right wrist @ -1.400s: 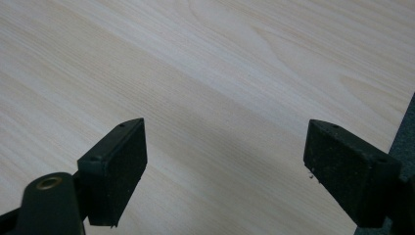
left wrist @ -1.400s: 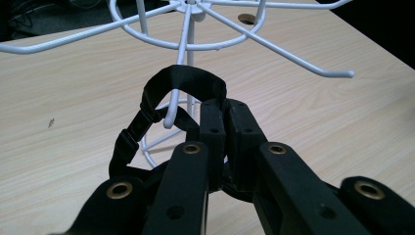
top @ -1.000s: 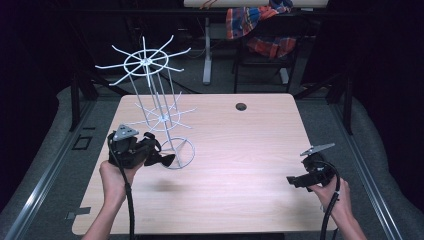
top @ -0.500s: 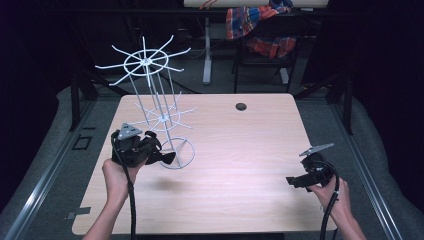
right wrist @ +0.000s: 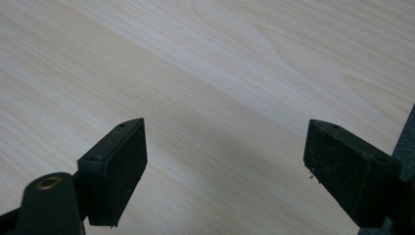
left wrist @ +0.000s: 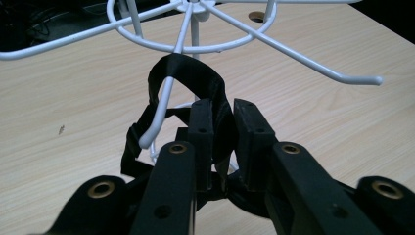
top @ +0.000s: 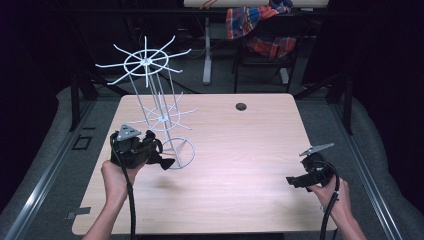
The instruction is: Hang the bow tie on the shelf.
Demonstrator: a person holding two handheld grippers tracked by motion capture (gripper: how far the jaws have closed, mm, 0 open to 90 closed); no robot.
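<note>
At the near-left of the tabletop point(top: 250, 165), the left tongs point(left wrist: 224, 142) were clamped on a black strap point(left wrist: 195, 81), a soft band looped over one hooked arm of the white wire rack point(top: 162, 120). In the left gripper view the loop arched over the arm's upturned tip, w/ the pinched part running down between the jaws and loose folds hanging to the left. The strap's exact make couldn't be told; it looked like thin fabric or elastic.

Handling, as a judgement: light, limp, no stiffness, so it'd sag and twist when moved and could snag on the hook tip. Best grip is prob. on the flat of the band near the loop, as held. The rack itself looked thin and tall, likely easy to tip if the strap got tugged sideways.

The right tongs point(top: 302, 181) sat at the near-right, well apart from rack and strap, jaws wide apart over bare wood w/ nothing between them, per the right gripper view.
</note>
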